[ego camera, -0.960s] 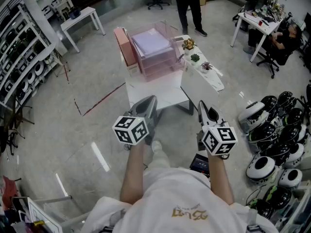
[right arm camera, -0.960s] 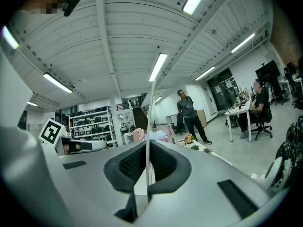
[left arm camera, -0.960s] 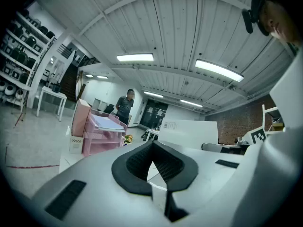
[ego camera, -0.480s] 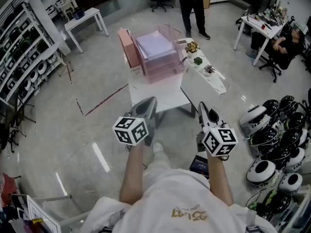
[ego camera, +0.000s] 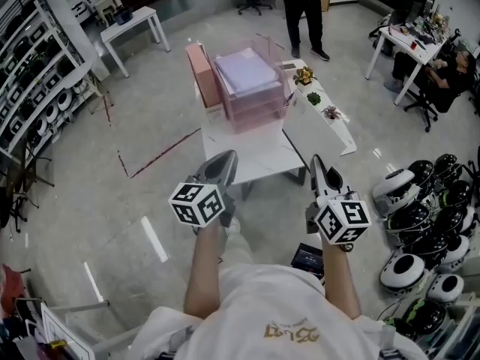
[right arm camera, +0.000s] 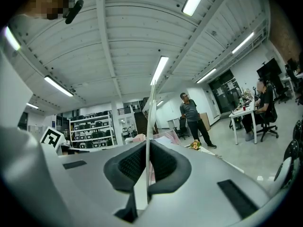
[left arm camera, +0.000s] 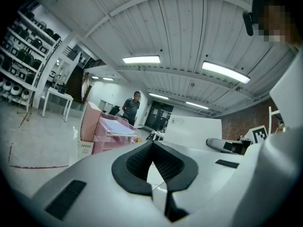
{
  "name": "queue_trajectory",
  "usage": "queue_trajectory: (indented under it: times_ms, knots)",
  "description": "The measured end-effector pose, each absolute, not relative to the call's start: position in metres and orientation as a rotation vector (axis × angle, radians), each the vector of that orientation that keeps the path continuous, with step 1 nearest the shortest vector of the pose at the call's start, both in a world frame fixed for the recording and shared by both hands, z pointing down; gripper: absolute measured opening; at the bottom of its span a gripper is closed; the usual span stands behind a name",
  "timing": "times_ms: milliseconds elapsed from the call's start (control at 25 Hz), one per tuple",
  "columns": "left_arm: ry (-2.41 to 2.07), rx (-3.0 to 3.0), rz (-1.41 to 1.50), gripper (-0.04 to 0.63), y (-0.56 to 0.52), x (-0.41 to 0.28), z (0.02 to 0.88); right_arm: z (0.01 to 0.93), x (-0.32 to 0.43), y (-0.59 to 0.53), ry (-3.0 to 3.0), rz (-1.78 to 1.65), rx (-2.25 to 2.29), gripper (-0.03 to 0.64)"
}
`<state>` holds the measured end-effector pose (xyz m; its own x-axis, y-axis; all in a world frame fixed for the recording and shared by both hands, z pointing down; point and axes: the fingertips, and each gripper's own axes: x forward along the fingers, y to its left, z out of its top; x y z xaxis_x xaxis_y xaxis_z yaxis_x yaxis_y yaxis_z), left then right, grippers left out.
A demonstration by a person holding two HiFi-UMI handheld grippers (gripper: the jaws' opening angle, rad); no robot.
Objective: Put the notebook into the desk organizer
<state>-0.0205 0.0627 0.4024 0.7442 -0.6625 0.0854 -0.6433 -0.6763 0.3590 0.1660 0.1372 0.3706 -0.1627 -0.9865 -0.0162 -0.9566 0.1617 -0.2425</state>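
The pink see-through desk organizer (ego camera: 251, 88) stands on the far part of a white table (ego camera: 247, 152), with a stack of pale sheets in its top tray; it also shows in the left gripper view as the organizer (left arm camera: 111, 134). My right gripper (ego camera: 319, 172) is shut on the white notebook (ego camera: 304, 137), held upright. In the right gripper view the notebook (right arm camera: 150, 126) runs edge-on up between the pads of the gripper (right arm camera: 147, 167). My left gripper (ego camera: 221, 167) hangs short of the table's near edge; its jaws (left arm camera: 152, 167) are shut on nothing.
A pink box (ego camera: 204, 77) stands left of the organizer. Small potted plants (ego camera: 313, 97) line a white ledge to its right. A person (ego camera: 304, 10) stands beyond the table. White helmets (ego camera: 412, 223) pile up at right, shelving (ego camera: 30, 73) at left.
The table and organizer have slid lower and nearer in the head view. Both grippers keep their pose, and the notebook stays in the right one.
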Motion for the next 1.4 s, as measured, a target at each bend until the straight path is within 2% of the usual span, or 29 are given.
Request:
queue_trajectory:
  times_ms: [800, 1400]
  knots:
    - [-0.798, 2.616, -0.027, 0.017, -0.191, -0.048, 0.391, 0.36, 0.122, -0.104, 2.137, -0.254, -2.112, 0.02]
    - [-0.633, 2.591, -0.012, 0.017, -0.257, -0.029, 0.421, 0.372, 0.109, -0.169, 2.167, -0.166, -2.274, 0.021]
